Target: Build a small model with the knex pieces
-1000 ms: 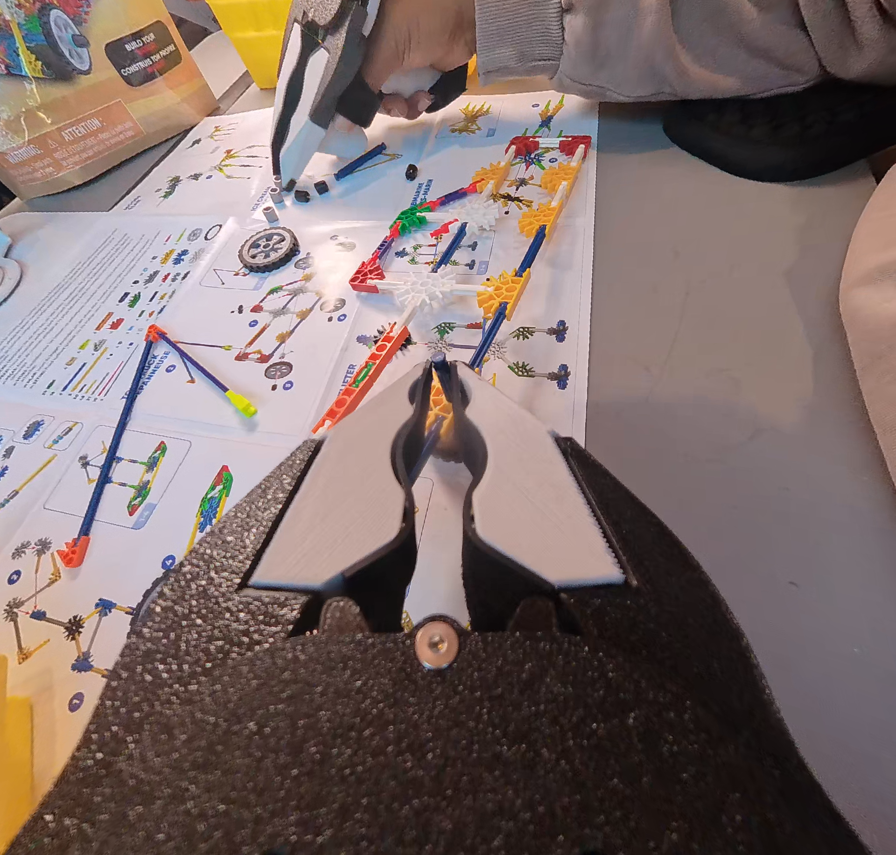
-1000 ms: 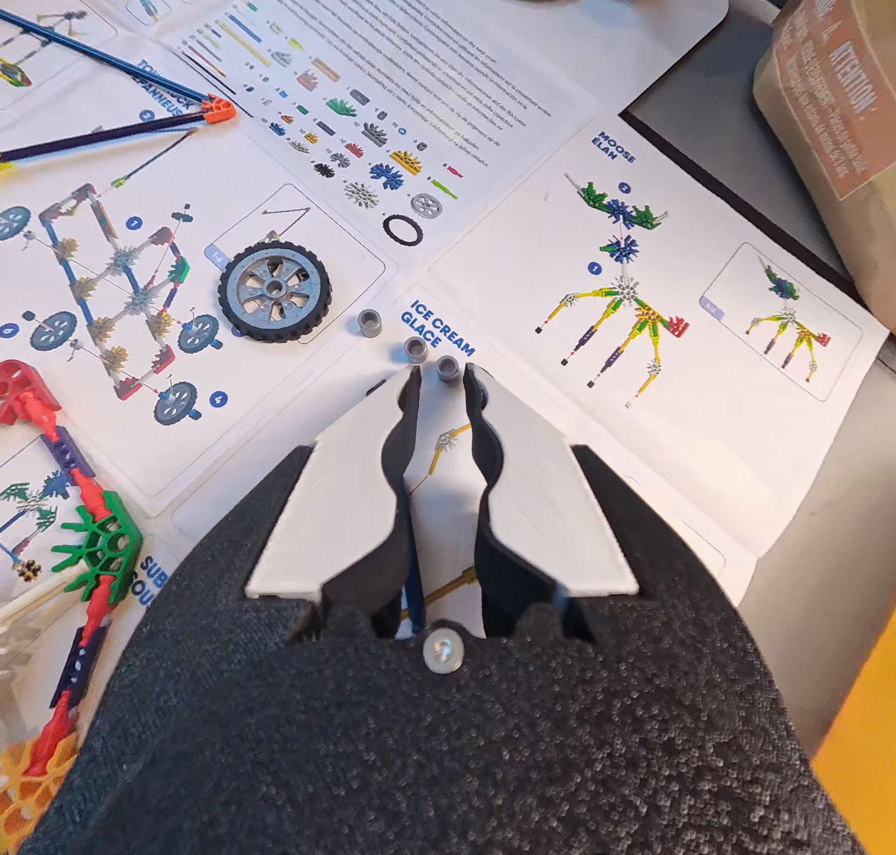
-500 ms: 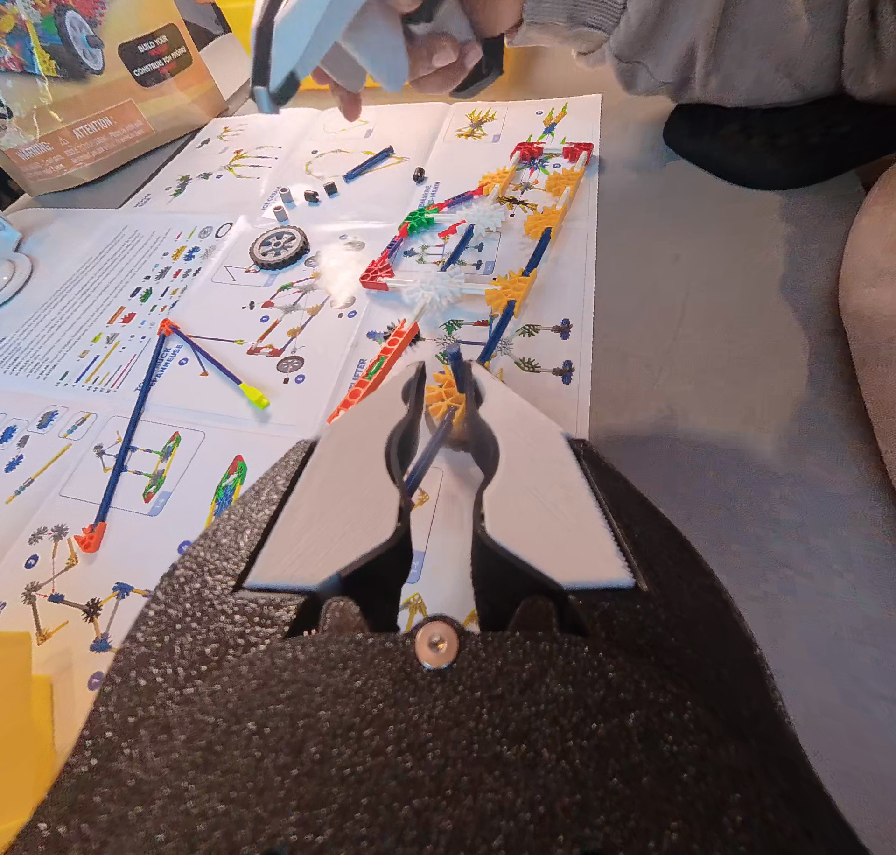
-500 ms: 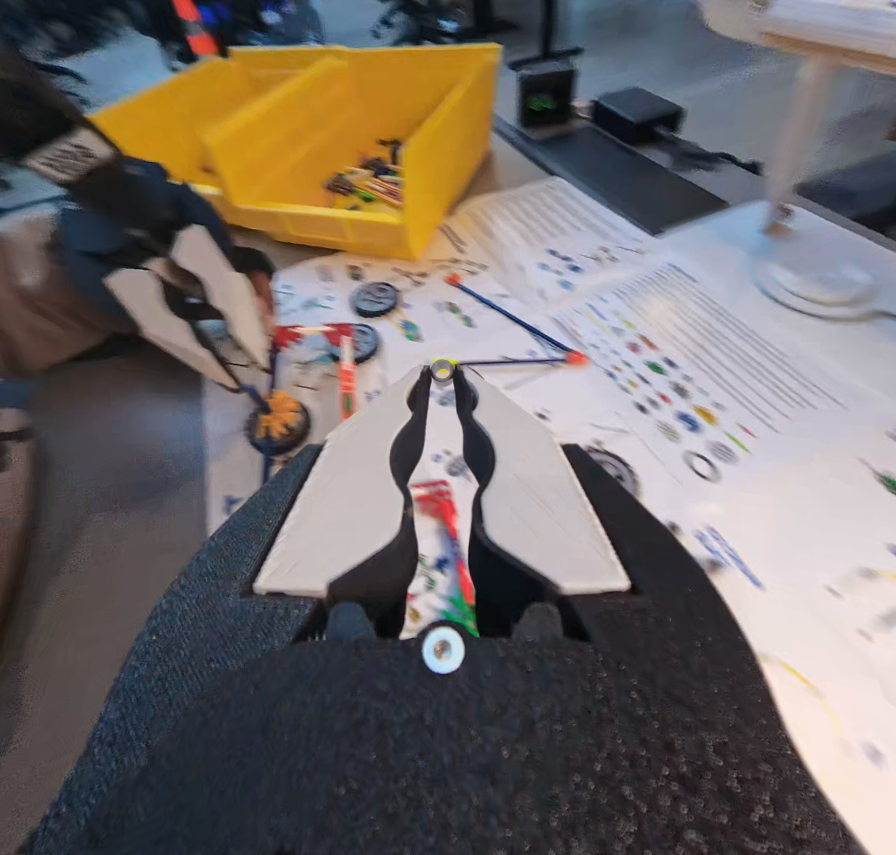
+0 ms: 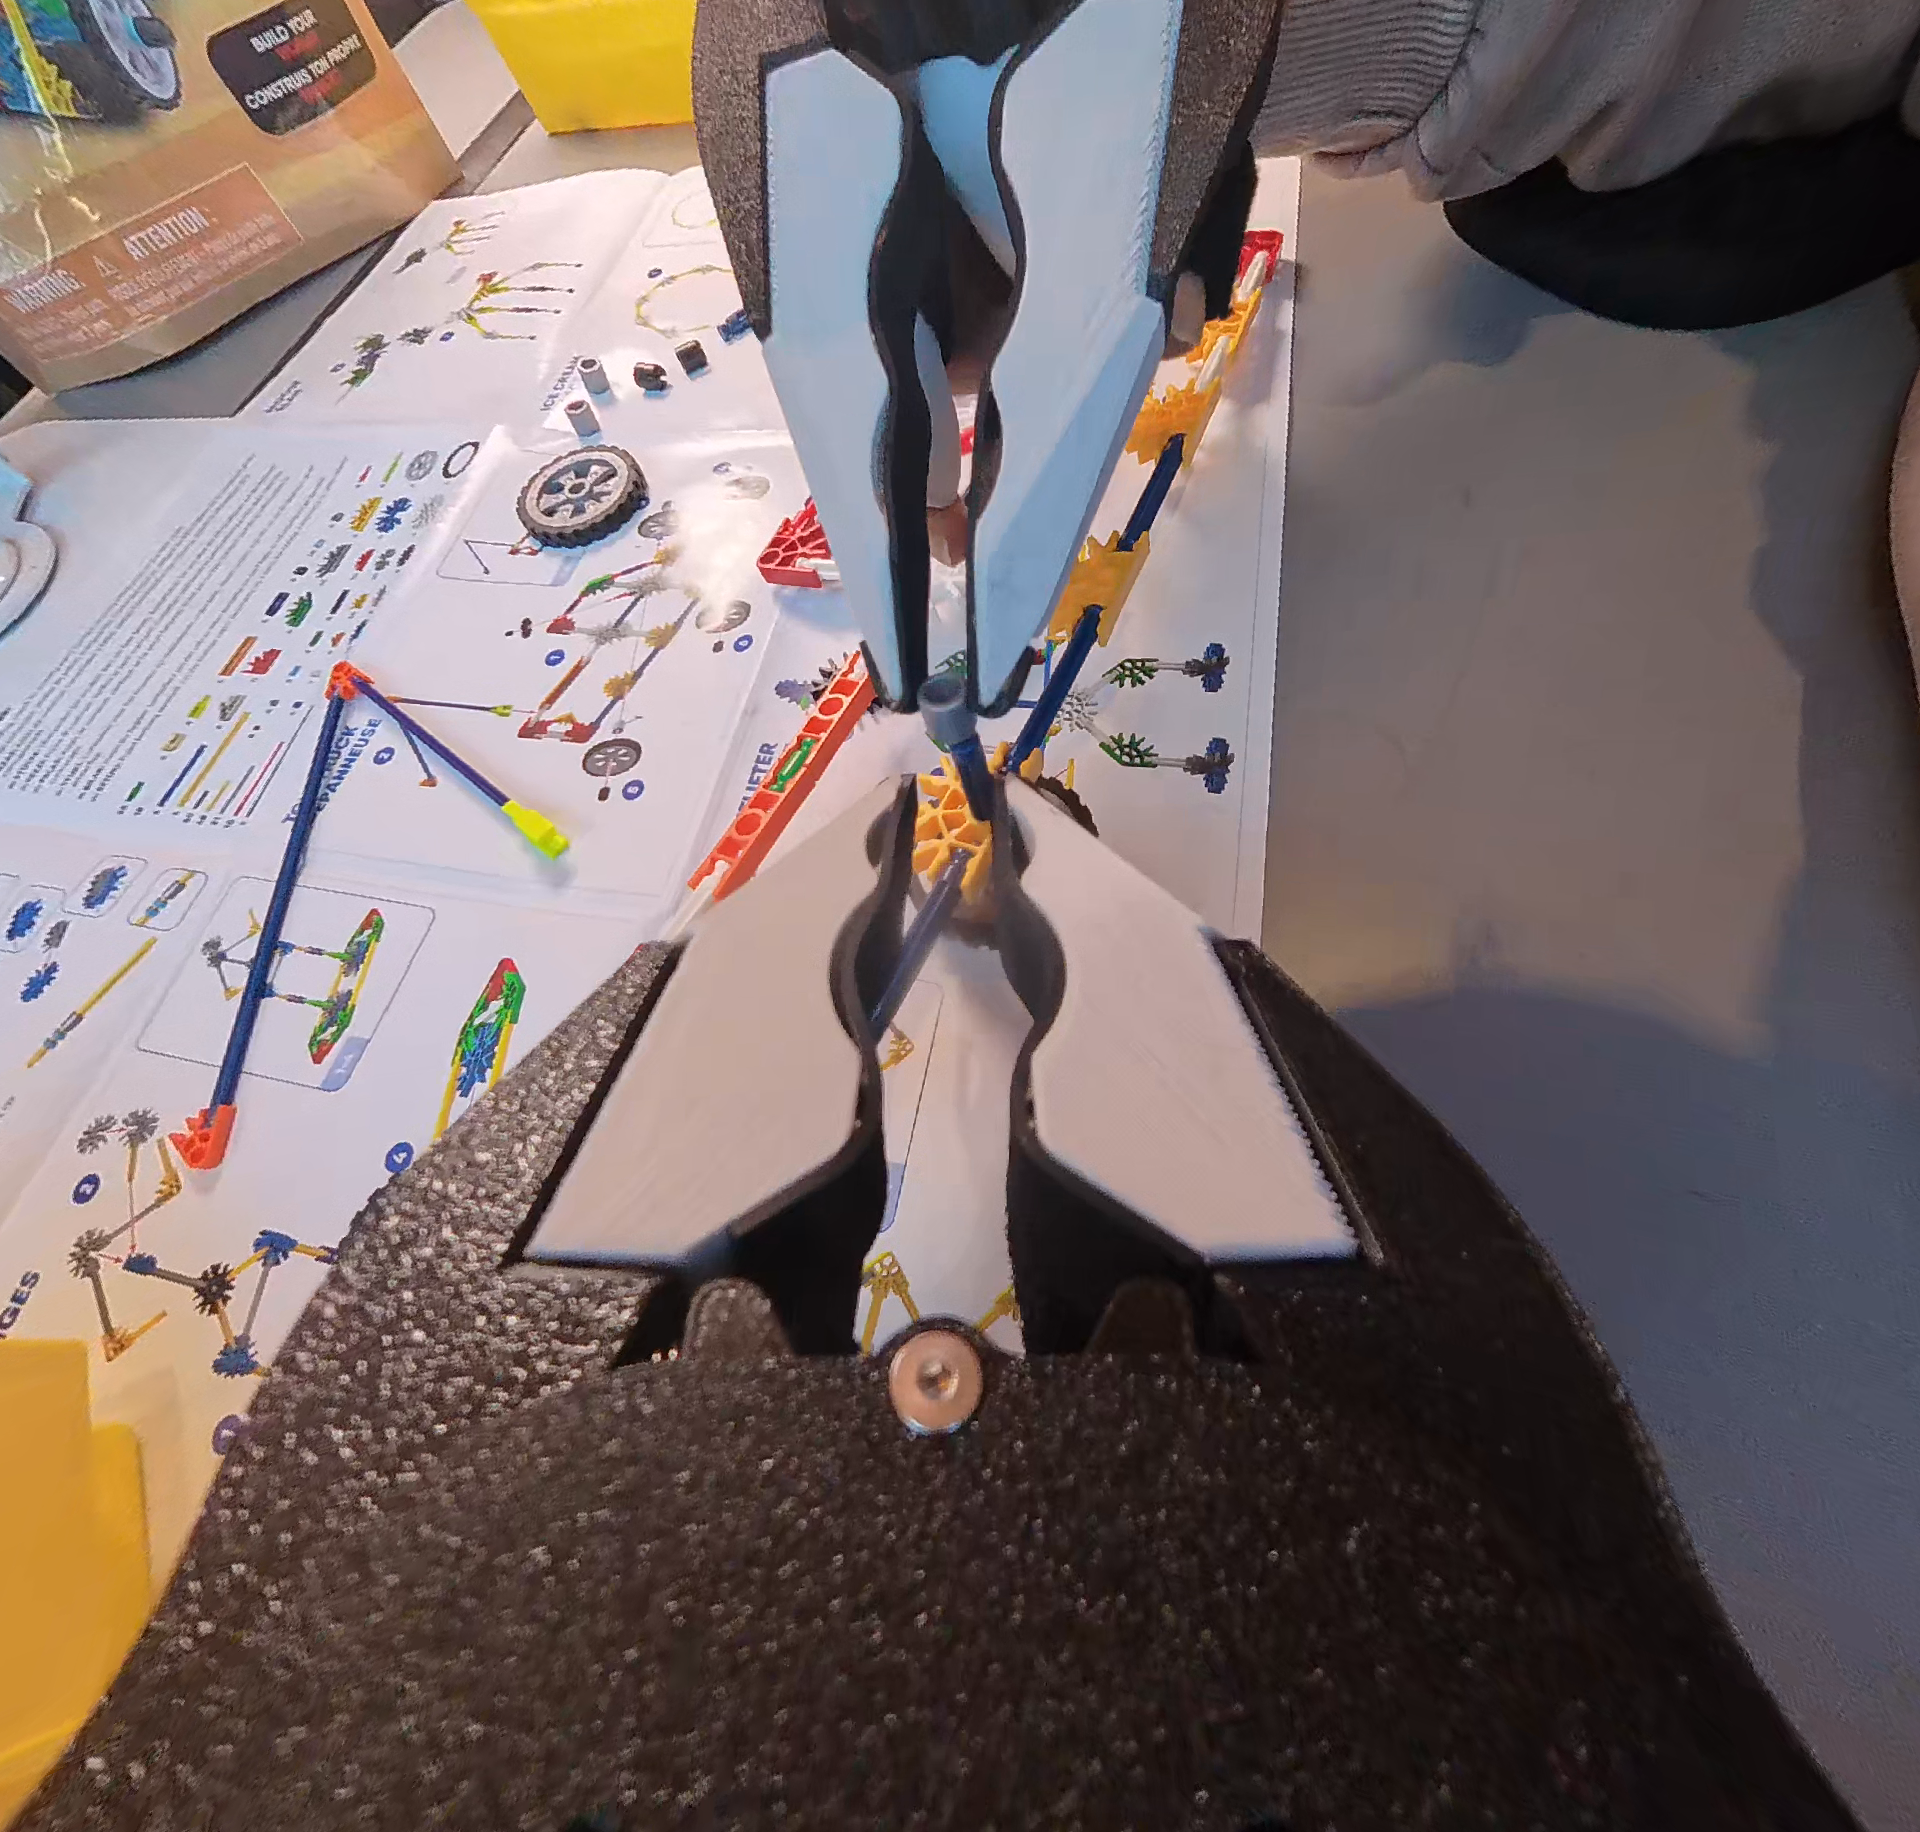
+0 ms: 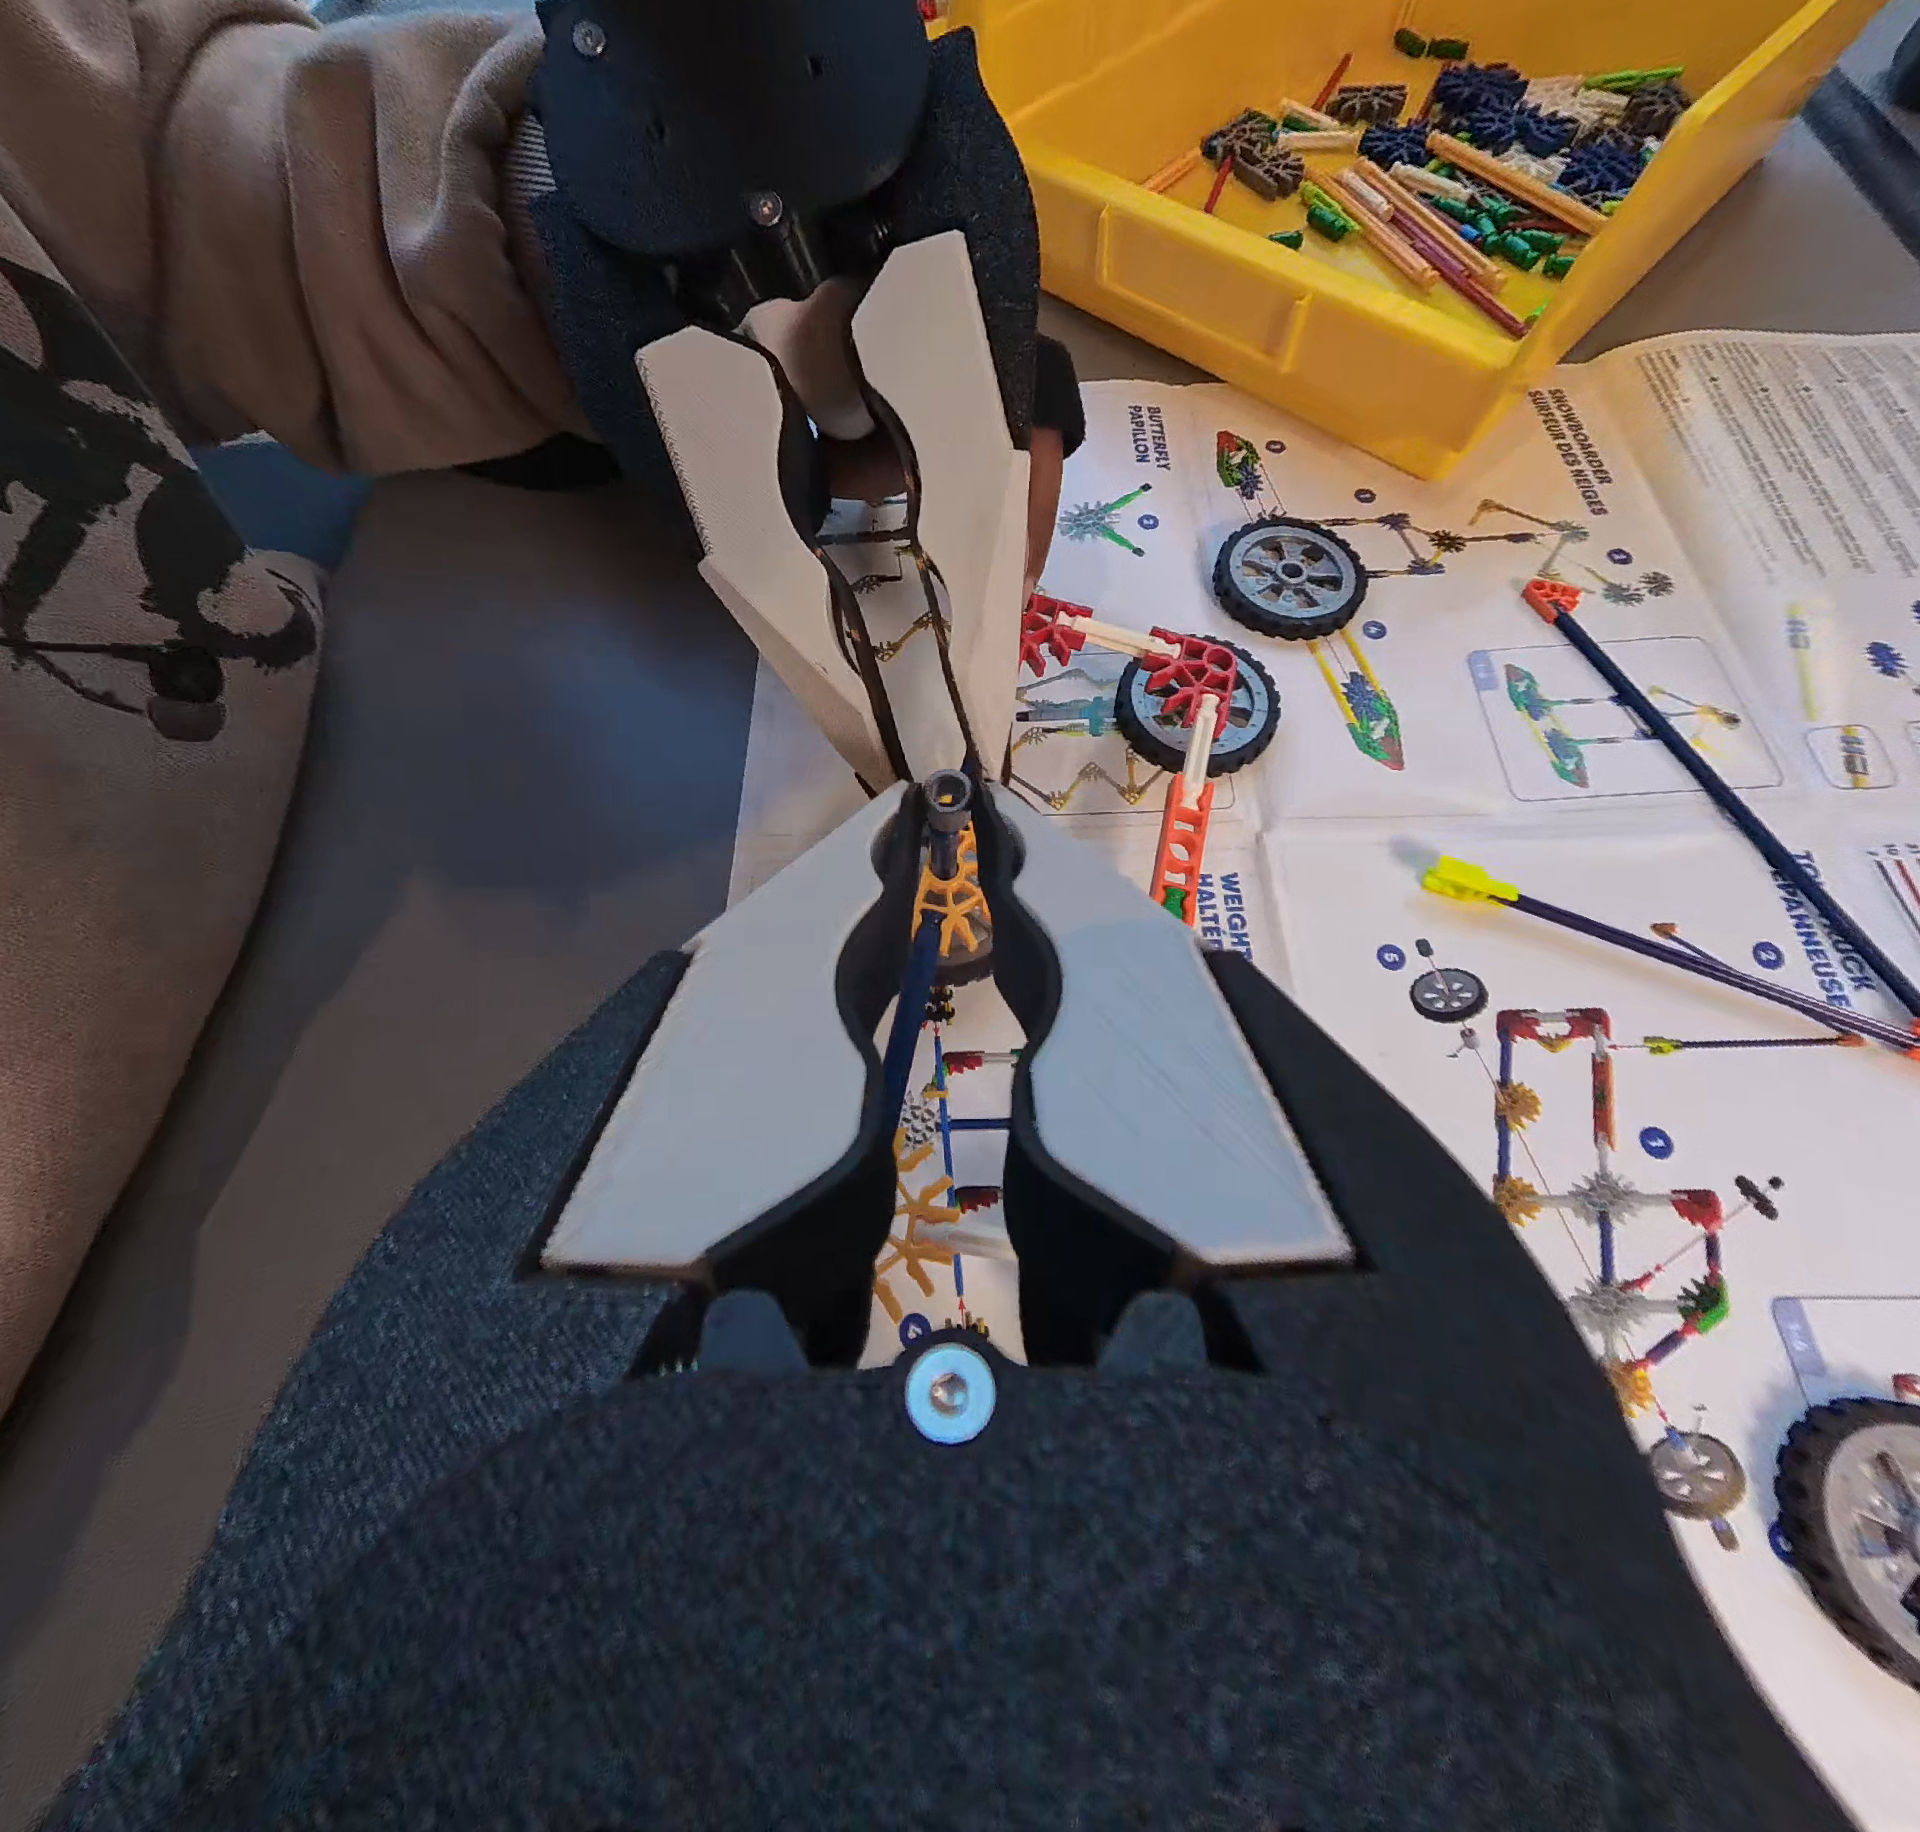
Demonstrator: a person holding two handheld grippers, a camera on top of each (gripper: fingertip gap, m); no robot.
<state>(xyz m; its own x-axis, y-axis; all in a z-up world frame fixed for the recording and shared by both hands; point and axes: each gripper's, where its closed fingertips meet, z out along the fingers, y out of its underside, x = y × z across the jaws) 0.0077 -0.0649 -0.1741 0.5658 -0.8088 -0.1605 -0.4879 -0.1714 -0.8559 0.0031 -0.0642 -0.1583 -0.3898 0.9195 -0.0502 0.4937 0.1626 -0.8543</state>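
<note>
The right gripper [image 6: 948, 808] pinches a grey spacer [image 6: 948, 795] onto the blue rod [image 5: 975, 774] clamped by the left gripper [image 5: 961, 806], tips meeting.

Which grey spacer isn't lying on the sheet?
The spacer at the rod tip, pinched by the right gripper; the other two lie loose near the wheel.

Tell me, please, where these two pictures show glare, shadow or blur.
Left wrist view: glare whitens the instruction sheet beside the loose wheel; a dark shadow lies on the table. Right wrist view: sharp in the centre, stretched at the edges, with a shadow on the table.
</note>
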